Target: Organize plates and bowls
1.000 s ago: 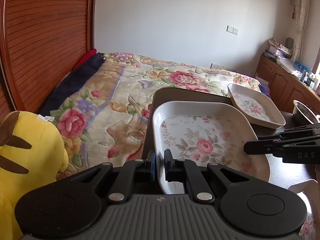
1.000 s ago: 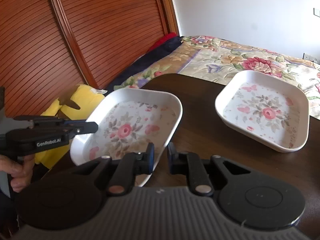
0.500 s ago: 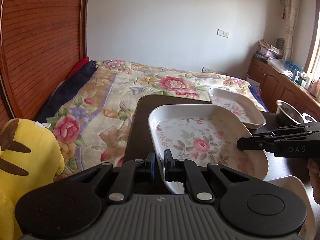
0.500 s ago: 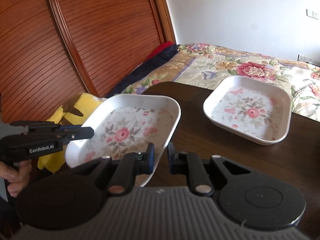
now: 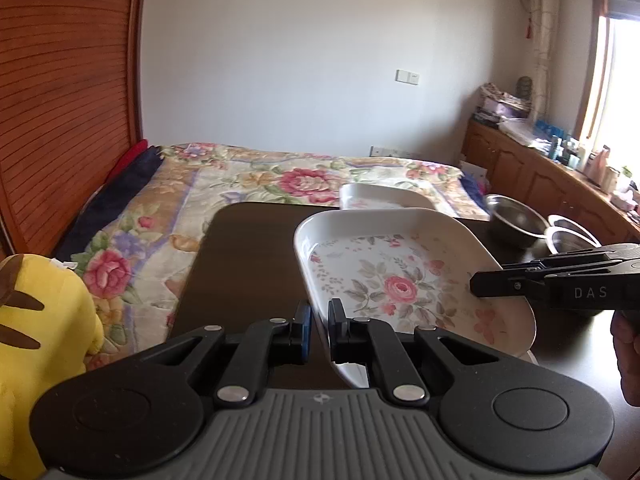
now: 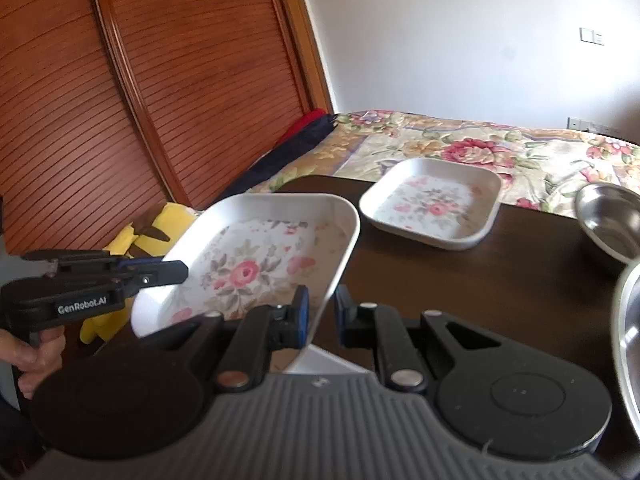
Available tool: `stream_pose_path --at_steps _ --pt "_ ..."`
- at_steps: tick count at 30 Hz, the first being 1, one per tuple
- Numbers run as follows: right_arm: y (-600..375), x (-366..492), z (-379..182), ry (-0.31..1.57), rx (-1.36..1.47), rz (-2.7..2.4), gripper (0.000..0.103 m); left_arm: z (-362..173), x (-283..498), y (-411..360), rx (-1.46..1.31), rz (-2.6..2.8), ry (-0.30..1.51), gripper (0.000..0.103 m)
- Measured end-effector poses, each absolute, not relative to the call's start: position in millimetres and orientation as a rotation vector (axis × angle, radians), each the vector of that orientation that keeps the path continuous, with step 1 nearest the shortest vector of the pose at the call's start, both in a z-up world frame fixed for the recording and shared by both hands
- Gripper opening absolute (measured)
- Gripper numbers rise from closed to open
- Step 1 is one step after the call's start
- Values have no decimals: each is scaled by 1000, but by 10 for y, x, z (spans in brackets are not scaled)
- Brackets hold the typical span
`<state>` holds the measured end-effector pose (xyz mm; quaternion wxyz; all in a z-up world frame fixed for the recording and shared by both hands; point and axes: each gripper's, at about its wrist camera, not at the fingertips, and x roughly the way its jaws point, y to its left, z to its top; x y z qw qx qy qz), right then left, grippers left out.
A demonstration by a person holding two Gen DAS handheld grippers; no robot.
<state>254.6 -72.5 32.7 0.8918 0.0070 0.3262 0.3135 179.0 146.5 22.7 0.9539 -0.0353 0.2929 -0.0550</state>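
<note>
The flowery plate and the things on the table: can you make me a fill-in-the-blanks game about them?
1. The lifted white square plate with a pink rose pattern is gripped by ____ tools at once, the left tool and the right tool.
2. A second white floral square plate rests on the dark brown ____.
3. The round bowls at the table's right side are made of shiny ____.
4. The plush toy beside the table is ____ with brown stripes.

Missing words: two; table; metal; yellow
</note>
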Motion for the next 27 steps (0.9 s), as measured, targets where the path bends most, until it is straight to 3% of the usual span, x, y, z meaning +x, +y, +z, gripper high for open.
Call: stream_pose_path --at_steps 27 --pt "-1235 1898 90 683 42 639 16 -26 1260 965 -35 -164 655 36"
